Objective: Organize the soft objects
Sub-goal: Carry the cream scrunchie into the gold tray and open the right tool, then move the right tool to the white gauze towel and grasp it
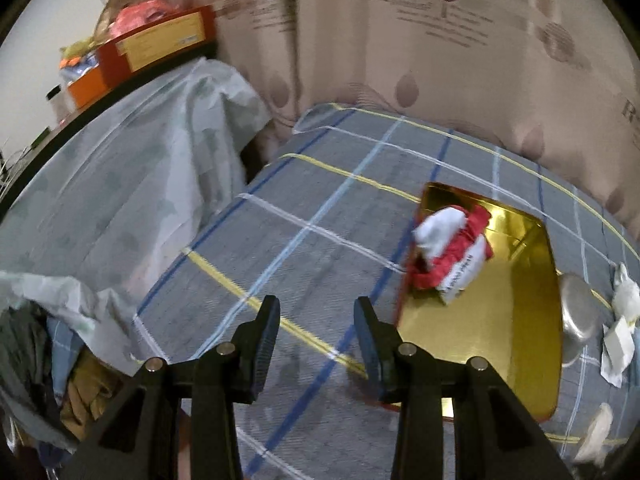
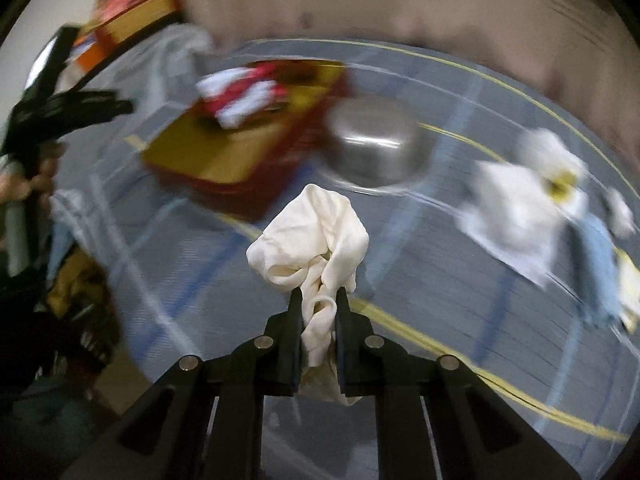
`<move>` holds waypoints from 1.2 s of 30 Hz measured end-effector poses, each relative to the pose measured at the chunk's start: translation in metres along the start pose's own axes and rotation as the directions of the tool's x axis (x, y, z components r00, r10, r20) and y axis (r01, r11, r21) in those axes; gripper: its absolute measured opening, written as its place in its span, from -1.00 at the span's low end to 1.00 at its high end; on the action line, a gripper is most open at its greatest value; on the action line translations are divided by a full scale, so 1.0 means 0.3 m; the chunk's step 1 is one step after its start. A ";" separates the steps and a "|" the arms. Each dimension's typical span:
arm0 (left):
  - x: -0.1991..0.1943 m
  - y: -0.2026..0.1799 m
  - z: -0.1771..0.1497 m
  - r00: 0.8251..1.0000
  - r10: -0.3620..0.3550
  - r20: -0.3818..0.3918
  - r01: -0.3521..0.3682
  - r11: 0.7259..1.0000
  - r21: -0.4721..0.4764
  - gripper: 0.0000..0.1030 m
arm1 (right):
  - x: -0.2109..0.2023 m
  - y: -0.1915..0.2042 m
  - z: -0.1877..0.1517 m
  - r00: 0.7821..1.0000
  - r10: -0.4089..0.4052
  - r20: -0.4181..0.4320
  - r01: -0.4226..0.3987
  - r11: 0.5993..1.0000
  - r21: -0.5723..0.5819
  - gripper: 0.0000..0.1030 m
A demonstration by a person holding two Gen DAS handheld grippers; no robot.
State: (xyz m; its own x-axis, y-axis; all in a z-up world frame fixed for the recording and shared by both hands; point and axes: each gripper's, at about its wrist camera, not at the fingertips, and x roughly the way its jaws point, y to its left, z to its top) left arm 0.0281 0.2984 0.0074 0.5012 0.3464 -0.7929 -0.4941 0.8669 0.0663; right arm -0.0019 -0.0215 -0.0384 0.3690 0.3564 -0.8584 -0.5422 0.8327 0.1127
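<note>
Right wrist view, nearest first: the right gripper (image 2: 318,300) has its black jaws pinched tight on a crumpled cream-white cloth (image 2: 310,240), which hangs clear above the grey plaid bedcover (image 2: 420,292). Beyond it sits an upturned shiny steel bowl (image 2: 376,148), and touching the bowl's left side is the red box with a gold lining (image 2: 224,148), already holding a red-and-white soft bundle (image 2: 240,96). To the right lie loose white papers or cloths (image 2: 520,216), too blurred to sort out. Over in the left wrist view, the left gripper (image 1: 316,320) hovers part-open with nothing between its jaws, near the box's near-left corner. I'd say the carrying step is in hand; next, the cloth needs bringing over the gold interior, clear of the bowl, before letting go.
</note>
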 end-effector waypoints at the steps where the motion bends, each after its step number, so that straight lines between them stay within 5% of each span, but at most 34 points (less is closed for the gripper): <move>1: 0.000 0.014 -0.001 1.000 0.011 0.001 -0.011 1.000 -0.007 -0.24 | 0.006 0.035 0.010 1.000 0.023 -0.003 -0.023 1.000 -0.019 -0.77; 9: 0.026 0.111 -0.023 0.998 0.056 -0.026 -0.058 0.997 -0.058 -0.24 | 0.054 0.239 0.191 0.988 0.153 0.026 -0.149 0.983 -0.111 -0.77; 17: 0.066 0.172 -0.042 0.996 0.061 -0.068 -0.067 0.993 -0.095 -0.24 | 0.180 0.263 0.446 0.991 0.038 0.125 -0.026 0.995 -0.097 -0.76; 29: 0.068 0.200 -0.036 0.997 0.009 -0.076 -0.020 0.989 -0.145 -0.24 | 0.434 0.181 0.642 0.997 -0.076 0.023 0.076 0.997 -0.018 -0.66; 36: 0.085 0.193 -0.039 0.996 0.003 -0.091 -0.016 0.990 -0.142 -0.24 | 0.474 0.159 0.654 0.997 -0.075 0.021 0.075 0.997 0.001 -0.17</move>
State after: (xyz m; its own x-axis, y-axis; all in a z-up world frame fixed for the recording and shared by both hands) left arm 0.0039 0.3533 -0.0159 0.4329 0.3150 -0.8446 -0.5978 0.8016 -0.0074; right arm 0.1730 0.1520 -0.0568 0.4246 0.3022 -0.8535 -0.5126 0.8572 0.0485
